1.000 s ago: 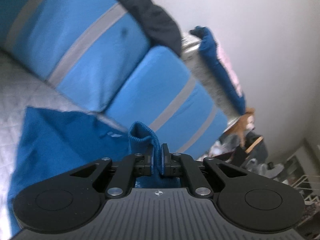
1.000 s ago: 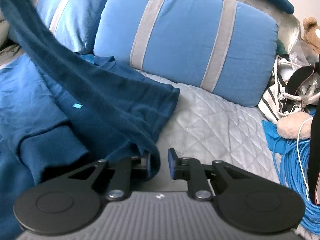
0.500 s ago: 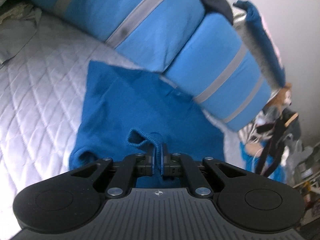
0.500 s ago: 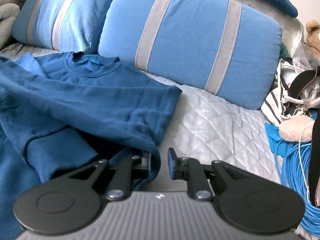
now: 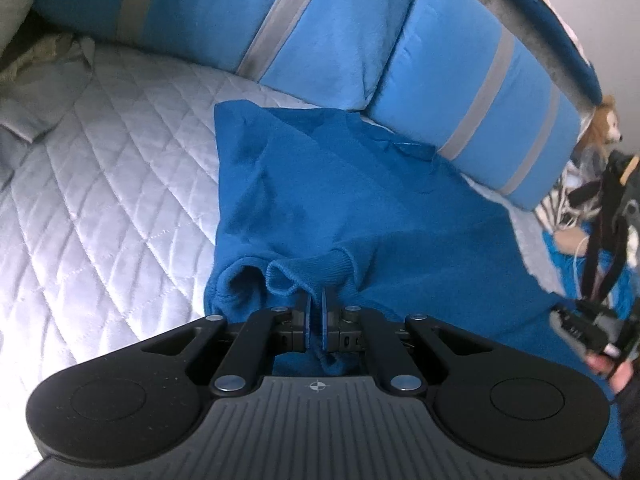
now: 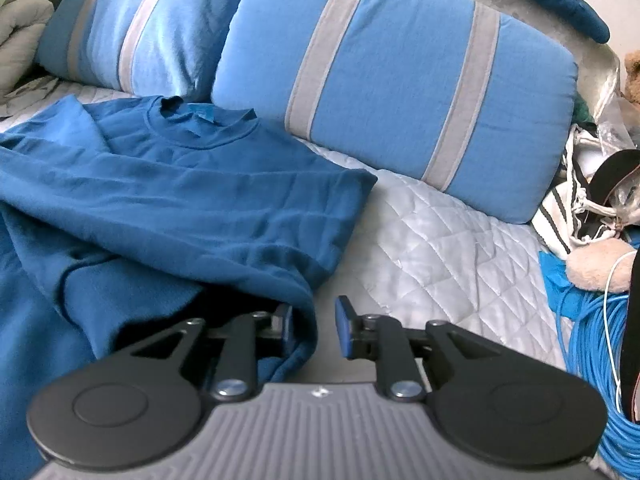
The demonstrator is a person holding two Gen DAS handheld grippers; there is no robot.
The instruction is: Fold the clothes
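Note:
A blue sweater [image 5: 360, 200] lies on the quilted grey bedspread [image 5: 100, 200], its collar [image 6: 200, 128] pointing at the pillows. My left gripper [image 5: 317, 316] is shut on the ribbed cuff [image 5: 316, 272] of a sleeve, low over the sweater's body. The sleeve runs folded across the chest [image 6: 180, 200]. My right gripper [image 6: 316, 326] is open at the sweater's right side. A fold of the cloth [image 6: 300, 300] drapes over its left finger, and the right finger [image 6: 344, 328] stands bare above the bedspread [image 6: 440, 248].
Two blue pillows with grey stripes [image 6: 400, 80] lean at the bed's head, just behind the collar. A coil of blue cable [image 6: 588, 340], a stuffed toy [image 6: 596, 268] and a striped bag [image 6: 560, 216] crowd the right. A person's hand [image 5: 608, 364] shows at the right edge.
My left gripper carried the cuff down from high near the pillows to low over the sweater. The sleeve, hanging in the air before, now lies across the chest. The right gripper stayed put.

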